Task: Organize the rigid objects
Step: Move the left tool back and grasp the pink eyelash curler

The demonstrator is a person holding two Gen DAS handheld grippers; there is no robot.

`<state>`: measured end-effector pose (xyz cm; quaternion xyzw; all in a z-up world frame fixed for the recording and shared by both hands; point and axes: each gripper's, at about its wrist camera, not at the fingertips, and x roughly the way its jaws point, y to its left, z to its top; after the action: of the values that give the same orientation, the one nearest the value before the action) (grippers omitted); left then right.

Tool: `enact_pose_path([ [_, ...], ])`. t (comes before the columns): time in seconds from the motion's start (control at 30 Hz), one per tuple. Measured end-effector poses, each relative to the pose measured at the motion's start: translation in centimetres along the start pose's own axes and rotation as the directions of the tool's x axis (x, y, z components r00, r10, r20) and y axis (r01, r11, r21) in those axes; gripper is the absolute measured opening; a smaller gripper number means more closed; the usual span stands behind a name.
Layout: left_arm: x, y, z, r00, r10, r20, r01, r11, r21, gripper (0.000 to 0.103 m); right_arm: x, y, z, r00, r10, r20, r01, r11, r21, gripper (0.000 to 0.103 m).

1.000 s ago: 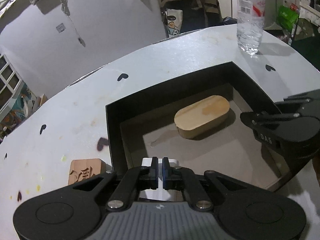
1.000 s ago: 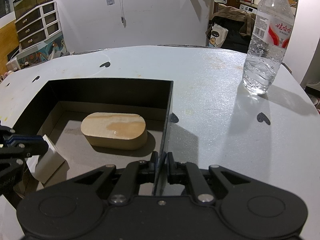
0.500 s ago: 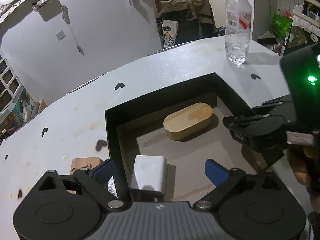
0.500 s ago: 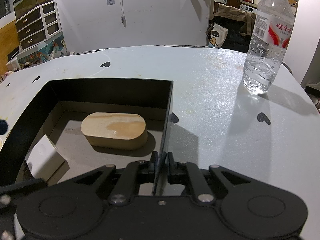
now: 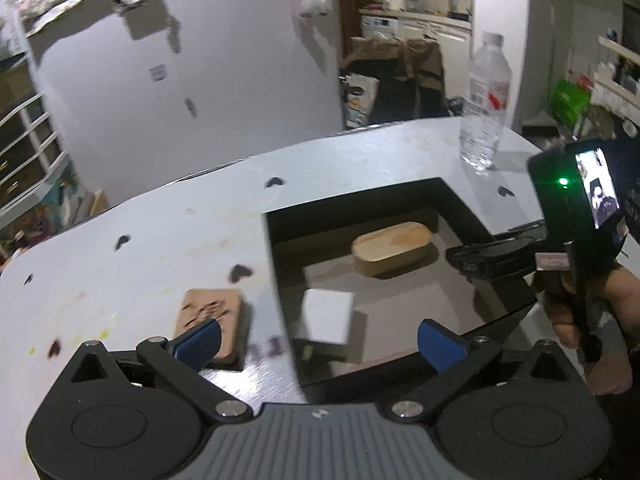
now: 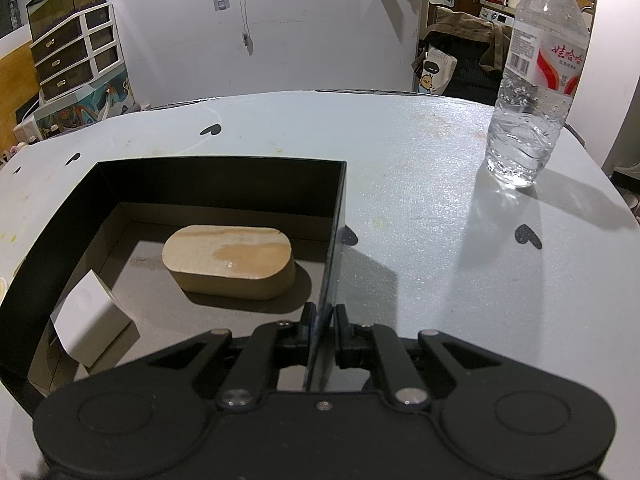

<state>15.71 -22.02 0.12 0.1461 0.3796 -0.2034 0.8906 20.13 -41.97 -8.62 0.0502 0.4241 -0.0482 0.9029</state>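
Black box, tan wood oval, white cube.

Black open-top box on the white tabletop, grey floor inside. Oval wooden block lies flat near the box's far wall. White rectangular block sits tilted at the near left corner, apart from the oval. Carved wooden tile lies flat on the tabletop just outside the box's left wall; blurred, carving unreadable
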Motion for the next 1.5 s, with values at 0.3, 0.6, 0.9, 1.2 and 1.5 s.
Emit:
enact_pose_path([
  [0.3,-0.9,4.7,-3.9,0.999,0.039,-0.021,-0.042,0.987,-0.152,0.103,0.0,0.0,0.0,1.000,0.000,0.000,0.000,1.000,0.000,0.009],
  [0.6,-0.1,9.5,-8.6,0.994,0.082,-0.065,-0.099,0.941,-0.323,0.103,0.0,0.0,0.0,1.000,0.000,0.001,0.000,1.000,-0.001,0.009],
  [0.9,1.2,12.2,-12.0,0.977,0.204,-0.070,-0.215,0.920,-0.328,0.103,0.0,0.1,-0.1,1.000,0.001,0.002,-0.001,1.000,-0.003,0.010],
  [1.2,2.2,14.4,-13.5,0.971,0.238,0.027,-0.222,0.937,-0.270,0.103,0.0,0.1,-0.1,1.000,0.001,0.002,-0.001,1.000,-0.003,0.010],
  [1.5,0.8,15.1,-14.1,0.974,0.201,0.104,-0.169,0.952,-0.253,0.103,0.0,0.1,-0.1,1.000,0.001,0.003,-0.001,1.000,-0.004,0.010],
])
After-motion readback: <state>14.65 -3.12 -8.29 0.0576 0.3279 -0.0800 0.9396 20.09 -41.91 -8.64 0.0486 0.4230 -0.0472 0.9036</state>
